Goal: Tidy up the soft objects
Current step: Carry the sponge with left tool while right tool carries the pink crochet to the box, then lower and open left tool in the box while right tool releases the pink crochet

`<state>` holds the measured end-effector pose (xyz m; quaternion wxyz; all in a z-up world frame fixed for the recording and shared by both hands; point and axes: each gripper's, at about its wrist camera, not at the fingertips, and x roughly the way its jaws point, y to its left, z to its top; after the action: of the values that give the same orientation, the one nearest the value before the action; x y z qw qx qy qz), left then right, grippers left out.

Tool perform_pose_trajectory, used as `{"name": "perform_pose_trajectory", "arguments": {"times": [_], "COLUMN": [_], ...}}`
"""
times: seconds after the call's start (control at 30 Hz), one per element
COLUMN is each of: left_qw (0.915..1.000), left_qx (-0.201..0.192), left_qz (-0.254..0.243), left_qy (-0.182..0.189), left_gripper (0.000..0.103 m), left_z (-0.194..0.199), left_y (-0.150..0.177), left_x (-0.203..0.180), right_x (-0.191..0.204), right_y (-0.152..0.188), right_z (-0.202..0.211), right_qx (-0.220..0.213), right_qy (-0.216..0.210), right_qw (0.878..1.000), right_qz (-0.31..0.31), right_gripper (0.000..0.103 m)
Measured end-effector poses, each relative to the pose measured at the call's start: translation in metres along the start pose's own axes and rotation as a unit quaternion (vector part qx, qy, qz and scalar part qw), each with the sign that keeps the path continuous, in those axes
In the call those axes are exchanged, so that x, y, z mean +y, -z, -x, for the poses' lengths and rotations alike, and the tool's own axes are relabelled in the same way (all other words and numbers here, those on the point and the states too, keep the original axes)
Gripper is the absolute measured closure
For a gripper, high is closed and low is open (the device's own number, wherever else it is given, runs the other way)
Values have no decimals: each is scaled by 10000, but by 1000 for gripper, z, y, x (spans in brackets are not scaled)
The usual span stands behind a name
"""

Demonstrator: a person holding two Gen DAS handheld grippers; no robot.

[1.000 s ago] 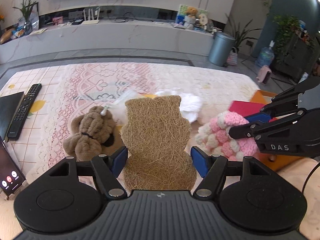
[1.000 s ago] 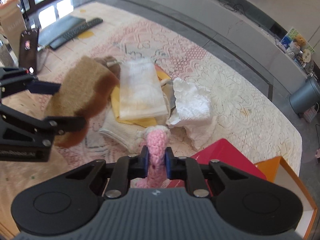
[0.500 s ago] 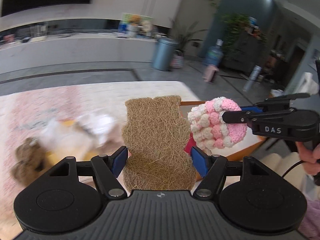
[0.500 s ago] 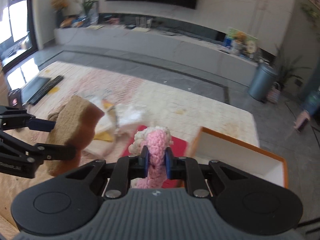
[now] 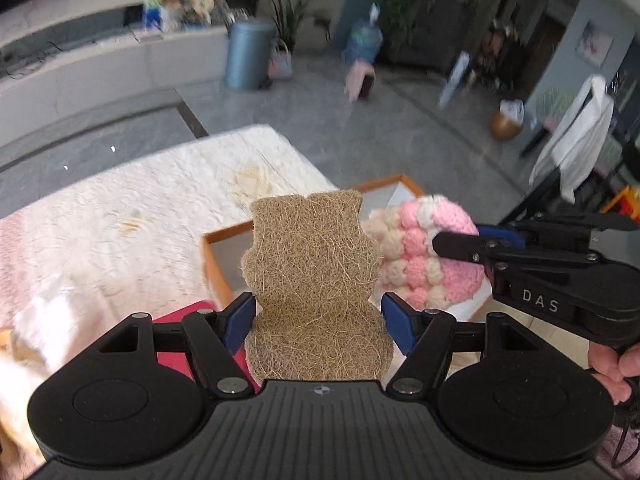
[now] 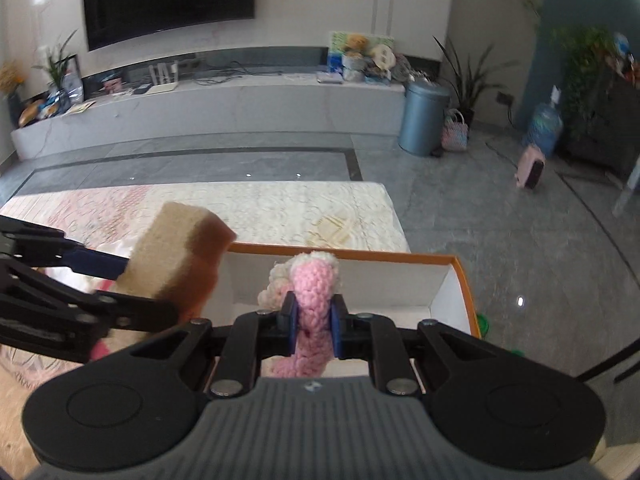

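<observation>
Left gripper (image 5: 318, 322): clamped on sponge (image 5: 314, 280), edge to edge, long axis along the fingers.
Right gripper (image 6: 313, 322): pinching knit (image 6: 310, 300), floppy end hanging below.
Box (image 6: 460, 276): open, orange-rimmed, straight ahead of both.
Sponge: above near left box corner.
Knit: over box interior, right of sponge.
Nearer box: right gripper, by judgement.

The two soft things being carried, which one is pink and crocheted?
The bobbled pink-and-cream crochet piece, pinched in the right tool over the orange-rimmed box. The other, in the left tool, is a flat brown fibre scrubber.
</observation>
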<state>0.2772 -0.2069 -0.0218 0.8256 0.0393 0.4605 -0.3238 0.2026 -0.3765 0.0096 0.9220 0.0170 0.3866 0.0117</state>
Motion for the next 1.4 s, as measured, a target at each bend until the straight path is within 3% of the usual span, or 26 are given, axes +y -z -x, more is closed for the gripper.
{"name": "perform_pose_trajectory", "arguments": {"times": [0.1,0.23,0.3,0.5,0.6,0.9,1.23,1.3,1.37,1.4], "left_qw": [9972,9819,9677,9131,8972,8884,9046,9062,9076,9080], "left_qx": [325,777,976,1554,1622,1728,1359,1334,1392,1390], "left_qz": [-647,-1700,-2294,-3731,-4056,-4210,-3991,-3960,-3894,-3872], "left_qy": [-198,-299,-368,-534,-649,-601,-635,-646,-724,-787], "left_gripper": [23,23,23,23,23,17,14,18,38,43], "left_z": [-36,-74,-89,-130,-142,-158,-146,-140,-137,-136], "left_y": [-10,-14,-14,-1,6,15,8,8,7,8], "left_x": [-9,-18,-24,-38,-38,-29,-25,-27,-25,-25], "right_x": [-14,-35,-43,-58,-60,-62,-53,-53,-52,-53], "right_y": [-1,-2,-2,6,12,25,26,26,26,26], "right_z": [-25,-56,-71,-105,-120,-155,-165,-165,-164,-163], "right_qx": [118,313,401,677,848,1284,1438,1471,1513,1529], "right_qy": [12,71,40,-123,-257,-453,-48,11,157,246], "right_qw": [9998,9992,9986,9951,9929,9853,9880,9879,9875,9871], "right_qz": [-127,-235,-349,-716,-796,-1031,-563,-491,-422,-403], "right_gripper": [89,88,88,88,88,88,80,79,73,67]}}
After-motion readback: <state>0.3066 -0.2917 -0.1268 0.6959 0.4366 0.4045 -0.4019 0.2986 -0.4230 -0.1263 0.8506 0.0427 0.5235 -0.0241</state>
